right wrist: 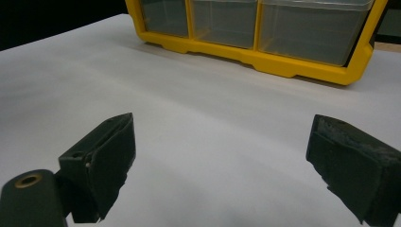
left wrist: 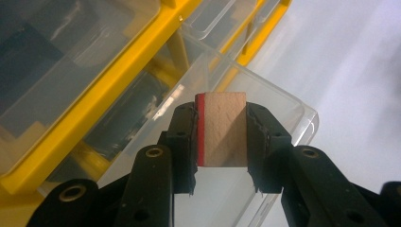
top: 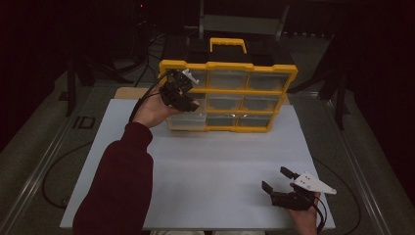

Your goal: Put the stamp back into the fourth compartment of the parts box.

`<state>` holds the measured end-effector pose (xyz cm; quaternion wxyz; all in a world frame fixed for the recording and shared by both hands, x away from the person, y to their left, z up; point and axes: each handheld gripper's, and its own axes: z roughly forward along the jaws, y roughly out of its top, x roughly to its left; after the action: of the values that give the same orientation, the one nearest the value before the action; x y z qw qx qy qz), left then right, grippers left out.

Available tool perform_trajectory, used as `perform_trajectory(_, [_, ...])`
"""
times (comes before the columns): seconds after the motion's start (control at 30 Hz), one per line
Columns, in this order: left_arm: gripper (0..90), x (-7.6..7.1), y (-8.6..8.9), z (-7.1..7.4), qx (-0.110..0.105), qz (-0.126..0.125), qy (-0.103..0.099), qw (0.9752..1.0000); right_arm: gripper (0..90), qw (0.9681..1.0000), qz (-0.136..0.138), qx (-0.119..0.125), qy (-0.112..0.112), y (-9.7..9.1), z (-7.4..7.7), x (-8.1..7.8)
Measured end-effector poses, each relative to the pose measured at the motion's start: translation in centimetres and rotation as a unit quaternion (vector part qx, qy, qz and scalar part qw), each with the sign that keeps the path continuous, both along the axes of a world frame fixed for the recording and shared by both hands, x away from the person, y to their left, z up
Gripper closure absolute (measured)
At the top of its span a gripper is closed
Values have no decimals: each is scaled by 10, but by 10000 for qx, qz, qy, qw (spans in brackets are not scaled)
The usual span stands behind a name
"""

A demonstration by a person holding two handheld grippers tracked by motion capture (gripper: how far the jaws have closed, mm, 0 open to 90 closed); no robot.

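Dark room all round, white table top (top: 205, 166) lit in the middle. Yellow organizer (top: 227, 95) stands upright at the far side of the table, black handle area on top, clear drawers in a three-by-three grid facing the person. Bottom-left drawer (top: 186, 121) is pulled out toward the person, sticking out from the organizer's front.

Left gripper (top: 188, 100) sits at the organizer's left column, held by a hand with a dark red sleeve (top: 120, 186), cable trailing off to the left of the organizer. Left gripper view: jaws clamped on a wooden block (left wrist: 222, 130), pale wood with one red face against one jaw, both pads pressing its sides. Block hangs over the pulled-out clear drawer (left wrist: 265, 109), above its open top; cannot tell if it touches the drawer floor. Yellow frame (left wrist: 94, 109) of the organizer runs diagonally beside it.

Right gripper (top: 276, 178) is well apart from the organizer, near the table's front edge on the right, held low over the white surface. Jaws spread wide, nothing between them. Right gripper view: both black pads (right wrist: 108, 161) apart with bare table between, organizer's bottom row (right wrist: 255, 33) farther off.
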<state>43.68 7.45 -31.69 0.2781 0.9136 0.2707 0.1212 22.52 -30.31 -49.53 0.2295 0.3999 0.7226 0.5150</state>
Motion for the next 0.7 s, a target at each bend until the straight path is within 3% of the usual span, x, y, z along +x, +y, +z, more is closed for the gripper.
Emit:
perform_trajectory(0.63, [654,1,2,-1,89,152,-31,9998,93,10000,6,-1,10,0,0,0])
perform_trajectory(0.7, [538,1,2,-1,58,239,-49,9997,93,10000,7,-8,11,0,0,0])
